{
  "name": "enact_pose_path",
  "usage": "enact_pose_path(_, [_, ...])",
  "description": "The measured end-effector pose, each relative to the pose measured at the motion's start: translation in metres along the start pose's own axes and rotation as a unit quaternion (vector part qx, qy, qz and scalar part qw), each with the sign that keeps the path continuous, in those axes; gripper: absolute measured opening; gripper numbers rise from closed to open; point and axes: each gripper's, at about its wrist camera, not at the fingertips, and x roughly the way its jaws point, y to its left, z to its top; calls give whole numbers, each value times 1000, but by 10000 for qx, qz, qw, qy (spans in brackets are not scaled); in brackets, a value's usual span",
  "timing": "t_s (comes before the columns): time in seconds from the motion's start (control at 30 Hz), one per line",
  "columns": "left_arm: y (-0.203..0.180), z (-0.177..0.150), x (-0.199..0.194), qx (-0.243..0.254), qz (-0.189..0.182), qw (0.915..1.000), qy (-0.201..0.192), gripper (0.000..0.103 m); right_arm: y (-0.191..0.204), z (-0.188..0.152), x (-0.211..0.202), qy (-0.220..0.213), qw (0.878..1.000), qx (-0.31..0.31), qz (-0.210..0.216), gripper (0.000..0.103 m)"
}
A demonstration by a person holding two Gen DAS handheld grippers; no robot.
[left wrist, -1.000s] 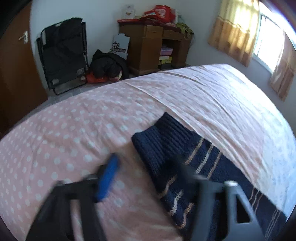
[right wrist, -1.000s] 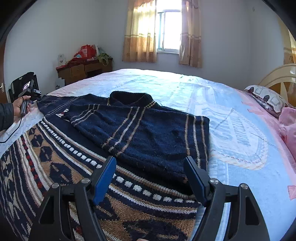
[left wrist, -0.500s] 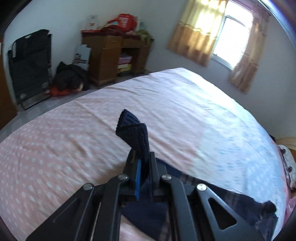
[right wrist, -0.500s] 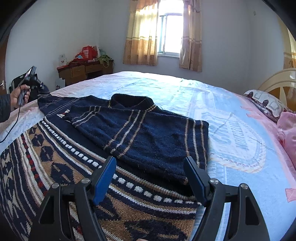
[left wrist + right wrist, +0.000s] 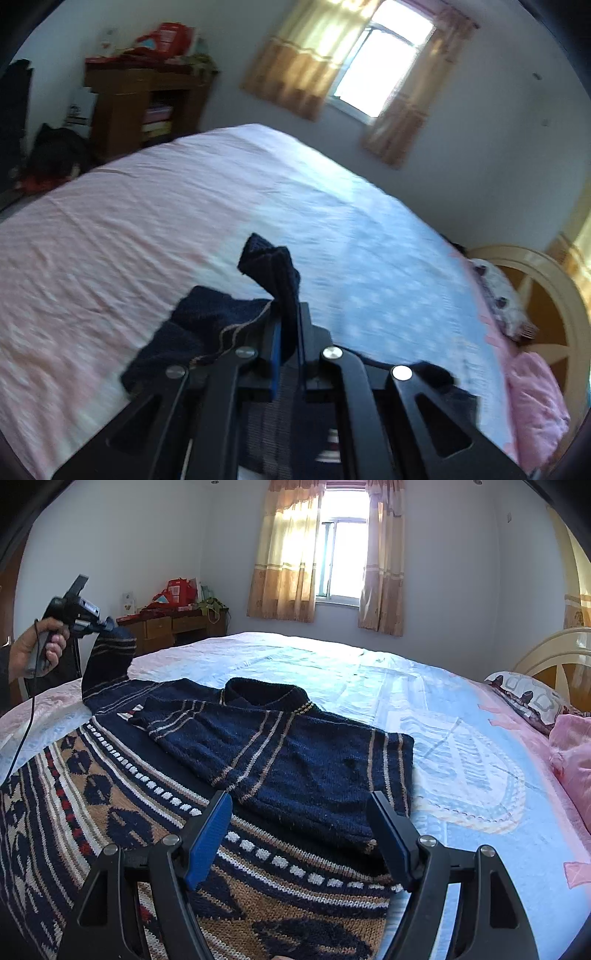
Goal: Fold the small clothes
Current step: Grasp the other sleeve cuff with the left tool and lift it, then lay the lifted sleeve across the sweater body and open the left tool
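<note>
At upper left of the right view, your left gripper [image 5: 110,624] is clamped on the cuff [image 5: 271,264]; the sweater [image 5: 295,760] lies mid-frame on the bed [image 5: 461,709]. Right gripper [image 5: 299,830] gapes, empty. Soft, heavy knit stretches: grip ribbed edges

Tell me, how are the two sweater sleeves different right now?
The left sleeve is lifted off the bed; the right sleeve lies flat across the sweater's body. The left sleeve's cuff is pinched in the left tongs, which are shut; nothing holds the right sleeve, and the right tongs hang open above the sweater. Both sleeves are dark blue knit with tan stripes.
</note>
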Motion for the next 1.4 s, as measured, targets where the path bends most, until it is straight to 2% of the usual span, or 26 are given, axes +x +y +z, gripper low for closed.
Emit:
enact_pose_path(0.23, [-67, -25, -4, 95, -839, 9963, 149, 7, 1, 1, -1, -20, 10000, -23, -11, 76])
enact_pose_path(0.37, [-111, -48, 4, 78, -1332, 9904, 366, 7, 1, 1, 0, 5, 10000, 0, -11, 76])
enact_pose_path(0.57, [-171, -90, 23, 302, -1763, 9816, 670, 7, -4, 1, 2, 49, 9999, 108, 18, 76])
enact_pose_path(0.83, [-223, -142, 48, 829, -1672, 9779, 940, 7, -18, 0, 7, 162, 9988, 464, 36, 76])
enact_pose_path(0.97, [-237, -164, 52, 1163, -1466, 9782, 899, 7, -23, -1, 9, 220, 9978, 618, 38, 76])
enact_pose_path(1.13, [-258, -195, 65, 1819, -1088, 9720, 1011, 11, -29, -2, 13, 300, 9966, 762, 34, 76])
enact_pose_path(1.2, [-262, -201, 67, 2043, -930, 9691, 1021, 16, -31, -2, 14, 326, 9961, 813, 41, 76])
enact_pose_path(1.27, [-264, -204, 60, 2230, -1016, 9642, 1010, 20, -32, -3, 14, 344, 9958, 849, 55, 76])
enact_pose_path(1.33, [-265, -206, 45, 2546, -993, 9585, 814, 35, -32, -3, 15, 358, 9957, 853, 72, 76])
enact_pose_path(1.4, [-260, -205, 28, 2849, -889, 9531, 498, 69, -32, -3, 15, 361, 9958, 838, 82, 76])
